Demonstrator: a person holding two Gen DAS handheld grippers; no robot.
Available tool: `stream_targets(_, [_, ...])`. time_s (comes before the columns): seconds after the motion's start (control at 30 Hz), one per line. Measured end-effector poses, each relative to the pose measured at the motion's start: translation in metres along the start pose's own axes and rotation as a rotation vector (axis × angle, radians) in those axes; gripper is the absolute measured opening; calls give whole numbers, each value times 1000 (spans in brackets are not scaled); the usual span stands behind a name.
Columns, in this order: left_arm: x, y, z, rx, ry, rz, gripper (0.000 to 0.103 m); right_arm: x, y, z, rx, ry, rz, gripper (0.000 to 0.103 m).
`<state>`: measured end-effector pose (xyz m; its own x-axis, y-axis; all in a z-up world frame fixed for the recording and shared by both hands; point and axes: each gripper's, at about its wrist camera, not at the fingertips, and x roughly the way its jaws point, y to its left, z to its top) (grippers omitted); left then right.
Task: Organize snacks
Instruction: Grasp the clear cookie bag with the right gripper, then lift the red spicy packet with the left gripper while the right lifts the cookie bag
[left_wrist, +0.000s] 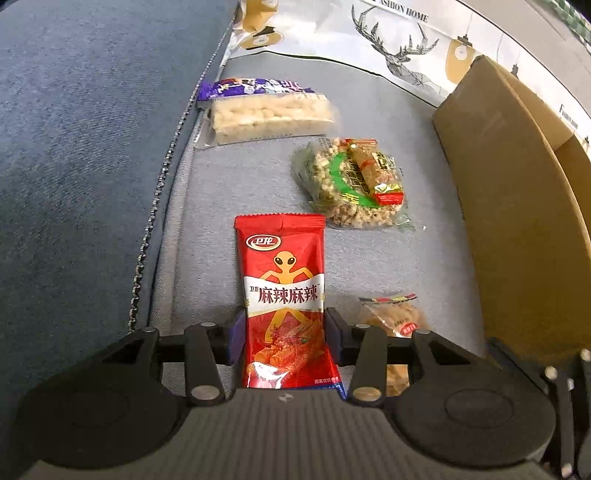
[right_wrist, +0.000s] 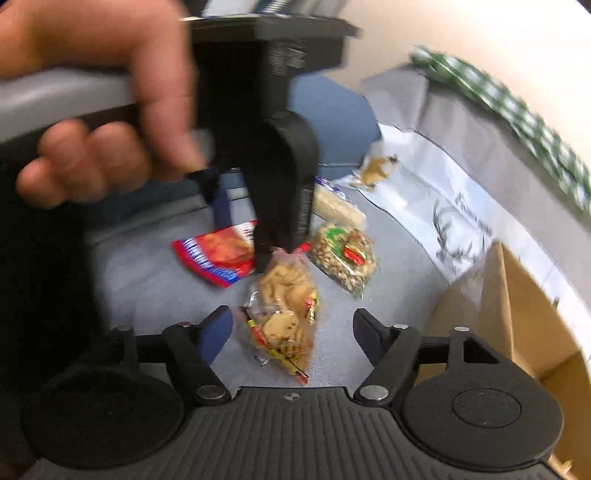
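Note:
My left gripper (left_wrist: 283, 332) has its blue pads on both sides of a red spicy snack packet (left_wrist: 282, 280) lying on the grey cushion; the jaws look closed on it. The packet also shows in the right wrist view (right_wrist: 221, 254), with the left gripper's body (right_wrist: 284, 177) above it. My right gripper (right_wrist: 291, 332) is open over a clear bag of cookies (right_wrist: 286, 314), which also shows in the left wrist view (left_wrist: 399, 321). A round puffed-grain cake (left_wrist: 351, 181) and a rice bar in purple wrap (left_wrist: 266, 110) lie farther off.
A cardboard box (left_wrist: 517, 206) stands open at the right, also in the right wrist view (right_wrist: 524, 317). A deer-print bag (left_wrist: 399, 44) lies behind the snacks. A blue sofa back (left_wrist: 81, 147) rises at the left. A hand (right_wrist: 110, 110) holds the left gripper.

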<state>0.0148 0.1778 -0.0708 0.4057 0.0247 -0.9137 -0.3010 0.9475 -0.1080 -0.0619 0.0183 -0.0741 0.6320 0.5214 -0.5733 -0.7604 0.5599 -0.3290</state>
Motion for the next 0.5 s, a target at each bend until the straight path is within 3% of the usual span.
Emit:
stream_targets(0.33, [9,-12,-1,64,27,46,61,32,-17,-2,172,63,92,75])
stream_targets(0.5, [10,-20,-2,97,16,87,57,32,-17,-7,207,82,111,53])
